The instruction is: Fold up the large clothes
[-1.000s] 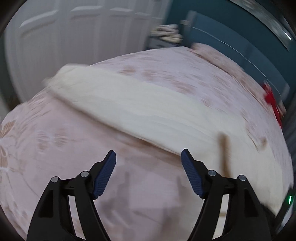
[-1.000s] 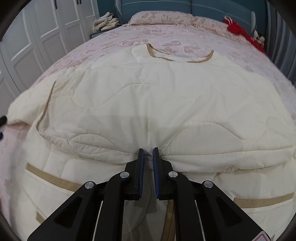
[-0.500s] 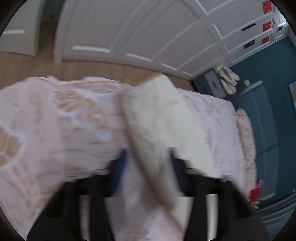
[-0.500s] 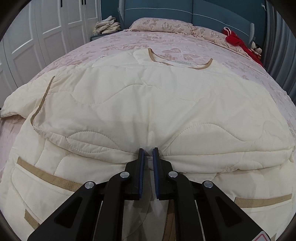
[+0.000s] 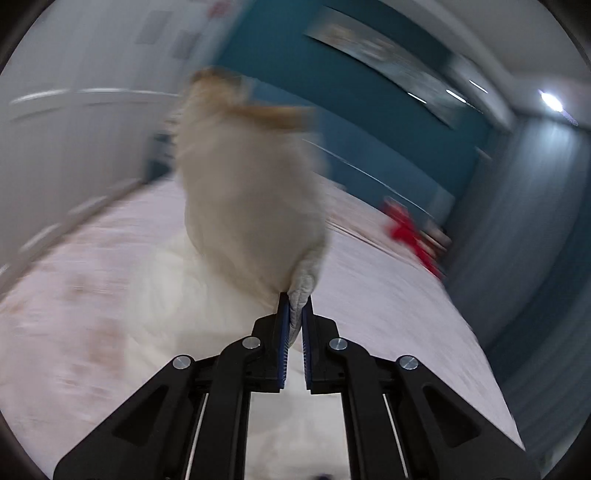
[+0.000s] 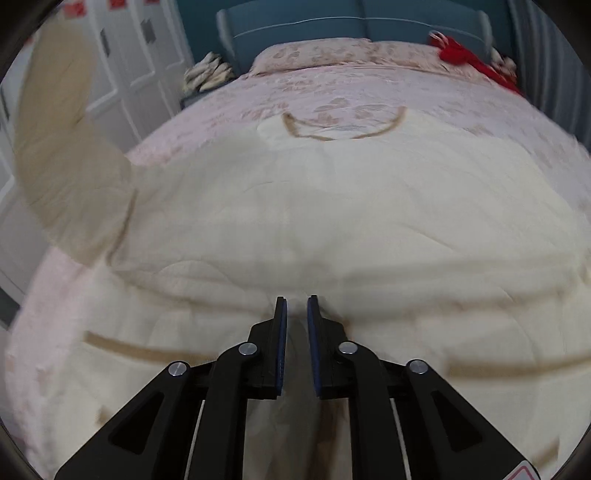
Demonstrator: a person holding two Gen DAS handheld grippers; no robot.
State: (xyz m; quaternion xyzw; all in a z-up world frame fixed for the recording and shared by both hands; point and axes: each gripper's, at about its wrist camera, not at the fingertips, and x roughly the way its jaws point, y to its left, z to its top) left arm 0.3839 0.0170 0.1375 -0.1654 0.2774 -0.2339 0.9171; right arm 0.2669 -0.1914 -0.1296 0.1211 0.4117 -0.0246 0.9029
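A cream quilted jacket (image 6: 332,221) with tan trim lies spread on the pink floral bed (image 6: 332,88), collar toward the headboard. My left gripper (image 5: 294,306) is shut on the jacket's left sleeve (image 5: 251,192) and holds it lifted in the air; the lifted sleeve (image 6: 70,177) shows blurred at the left of the right wrist view. My right gripper (image 6: 296,314) sits low over the jacket's front fold, jaws nearly closed with a narrow gap, and I cannot tell whether cloth is pinched between them.
White wardrobe doors (image 6: 129,62) stand along the left of the bed. A teal headboard (image 6: 351,22) and pillows are at the far end. A red item (image 6: 465,55) lies at the far right corner; folded cloth (image 6: 208,74) sits on a nightstand.
My left gripper went from open above the bed to shut on the sleeve and swung it up. The right gripper's jaws parted slightly and the view shifted a little.
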